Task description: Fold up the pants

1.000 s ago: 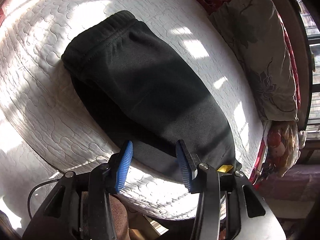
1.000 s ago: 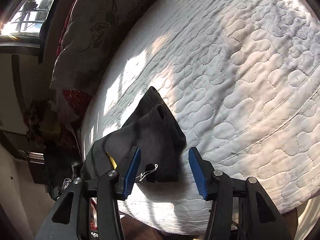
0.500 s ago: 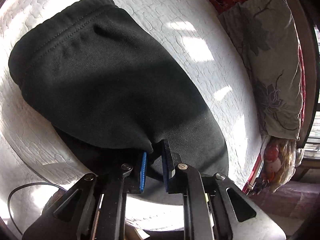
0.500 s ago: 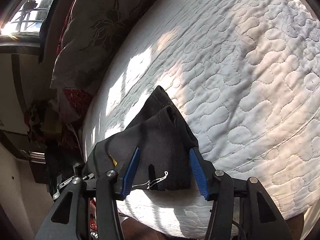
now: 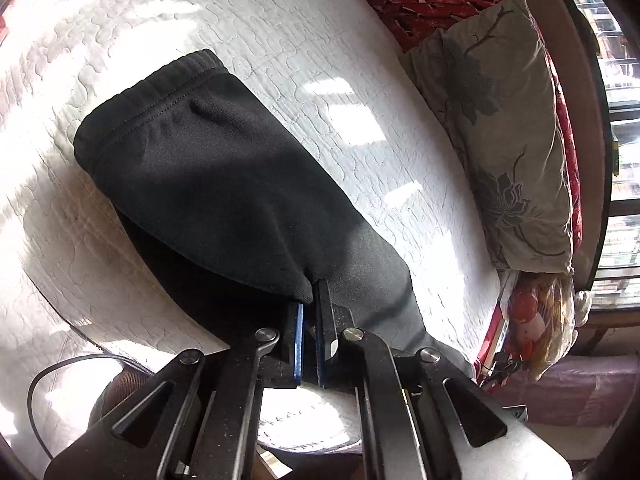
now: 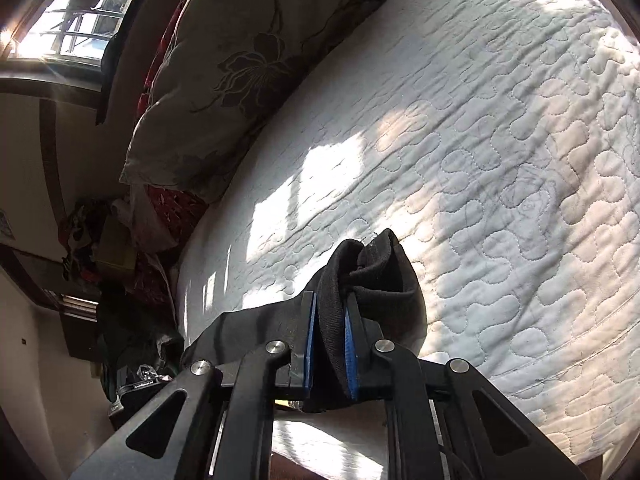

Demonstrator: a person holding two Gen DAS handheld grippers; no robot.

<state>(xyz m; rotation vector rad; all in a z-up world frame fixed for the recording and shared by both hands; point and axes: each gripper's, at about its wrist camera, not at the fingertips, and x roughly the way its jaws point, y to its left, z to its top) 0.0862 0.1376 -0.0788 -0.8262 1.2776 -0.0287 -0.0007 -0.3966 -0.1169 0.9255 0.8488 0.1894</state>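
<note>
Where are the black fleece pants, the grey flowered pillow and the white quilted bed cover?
black fleece pants (image 5: 208,168): left wrist view, upper panel below the waistband
grey flowered pillow (image 5: 500,128): left wrist view, middle of its face
white quilted bed cover (image 6: 500,120): right wrist view, bare stitched surface

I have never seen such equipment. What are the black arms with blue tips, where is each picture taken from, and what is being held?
There is no robot: a person holds one two-finger clamp tool in each hand. A wide-angle camera sits on each tool and looks forward along its fingers, so each picture is the view from one tool.

In the left view, the left gripper is shut on the black pants, which lie on a white quilted mattress. In the right view, the right gripper is shut on bunched cloth at the other end of the pants. A flowered pillow lies at the mattress edge.
</note>
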